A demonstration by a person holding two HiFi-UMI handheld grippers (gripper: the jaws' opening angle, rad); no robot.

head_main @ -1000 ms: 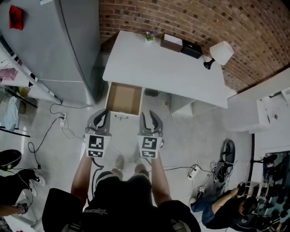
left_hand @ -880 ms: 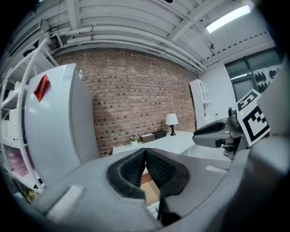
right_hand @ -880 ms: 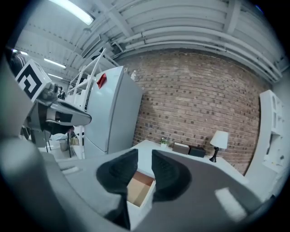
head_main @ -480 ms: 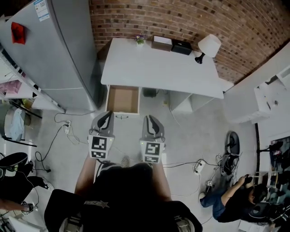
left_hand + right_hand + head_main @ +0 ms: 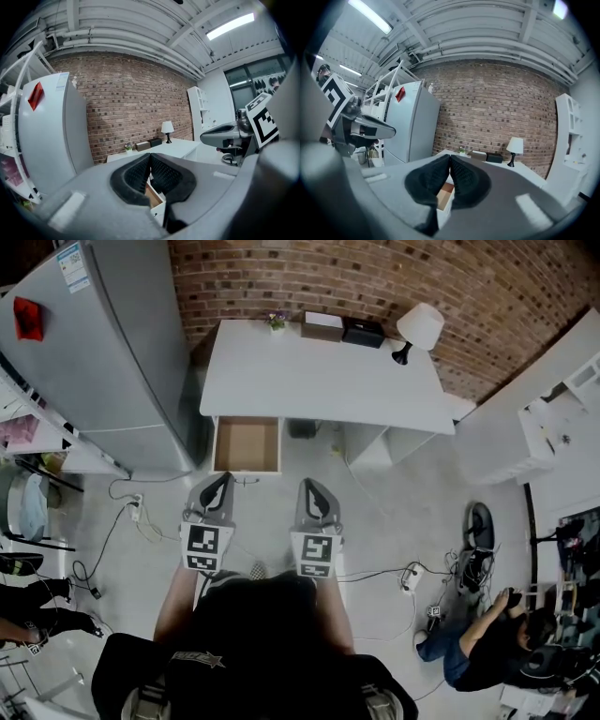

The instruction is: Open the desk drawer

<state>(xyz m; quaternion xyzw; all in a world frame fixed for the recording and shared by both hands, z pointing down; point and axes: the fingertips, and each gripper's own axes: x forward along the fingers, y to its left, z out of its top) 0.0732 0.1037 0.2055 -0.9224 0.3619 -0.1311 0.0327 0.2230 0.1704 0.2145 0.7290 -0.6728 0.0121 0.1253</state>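
Observation:
The white desk [image 5: 328, 381] stands against the brick wall, and its drawer [image 5: 247, 444] at the left end is pulled out, showing a bare brown inside. Its small handle [image 5: 246, 481] faces me. My left gripper [image 5: 217, 486] hangs just in front of the drawer front, pads together and holding nothing. My right gripper [image 5: 312, 491] is beside it to the right, also shut and empty, clear of the desk. In the left gripper view the closed left gripper [image 5: 150, 157] hides part of the drawer [image 5: 153, 196]. In the right gripper view the right gripper [image 5: 449, 158] is shut above the drawer [image 5: 444, 191].
A grey fridge [image 5: 103, 352] stands left of the desk. On the desk's back edge are a lamp [image 5: 417, 329], two boxes [image 5: 342, 329] and a small plant [image 5: 276, 322]. Cables [image 5: 131, 512] trail on the floor. A person [image 5: 478, 643] sits at lower right.
Both grippers have drawn back a little from the drawer front. The right gripper's jaws, apart a second ago, have closed. The drawer stays pulled out.

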